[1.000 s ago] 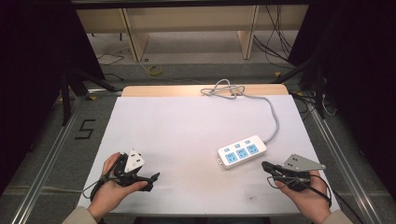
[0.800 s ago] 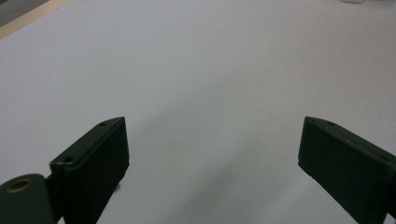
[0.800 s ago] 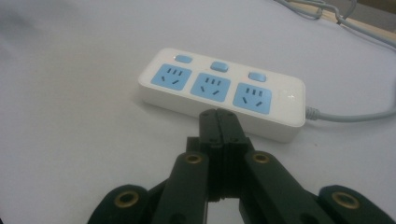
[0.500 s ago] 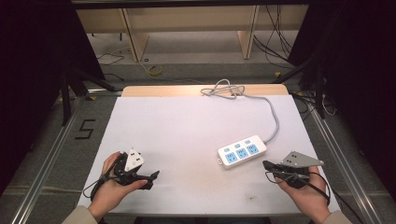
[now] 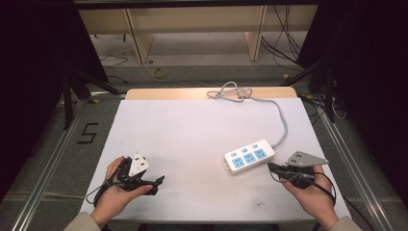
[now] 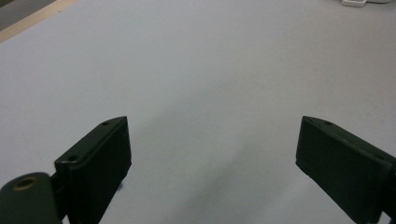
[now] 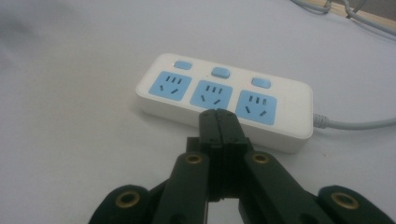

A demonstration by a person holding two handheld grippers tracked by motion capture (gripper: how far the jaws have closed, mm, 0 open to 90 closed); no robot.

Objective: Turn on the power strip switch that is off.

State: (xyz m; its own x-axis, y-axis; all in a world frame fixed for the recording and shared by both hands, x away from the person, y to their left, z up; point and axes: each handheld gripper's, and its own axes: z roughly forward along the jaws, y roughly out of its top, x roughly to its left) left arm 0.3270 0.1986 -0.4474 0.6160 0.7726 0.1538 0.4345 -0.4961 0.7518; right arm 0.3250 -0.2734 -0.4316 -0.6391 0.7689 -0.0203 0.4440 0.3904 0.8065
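Note:
A white power strip (image 5: 249,156) with three blue sockets lies on the white table (image 5: 192,130), right of centre. Its grey cable (image 5: 284,120) runs to a loose coil (image 5: 230,91) at the back edge. My right gripper (image 5: 272,167) is shut with nothing between its jaws. In the right gripper view, its tips (image 7: 218,114) point at the power strip (image 7: 224,98), just short of the middle socket. My left gripper (image 5: 158,185) lies in a hand at the front left. Its jaws stand wide open over bare table in the left gripper view (image 6: 212,128).
Metal frame rails (image 5: 53,159) run along both sides of the table. A wooden strip (image 5: 163,94) edges its back. Wooden shelving legs and loose cables (image 5: 159,72) sit on the floor beyond. A "5" mark (image 5: 87,133) is on the floor at the left.
My right gripper has edged slightly forward and left, toward the power strip. The left hand and gripper have stayed put.

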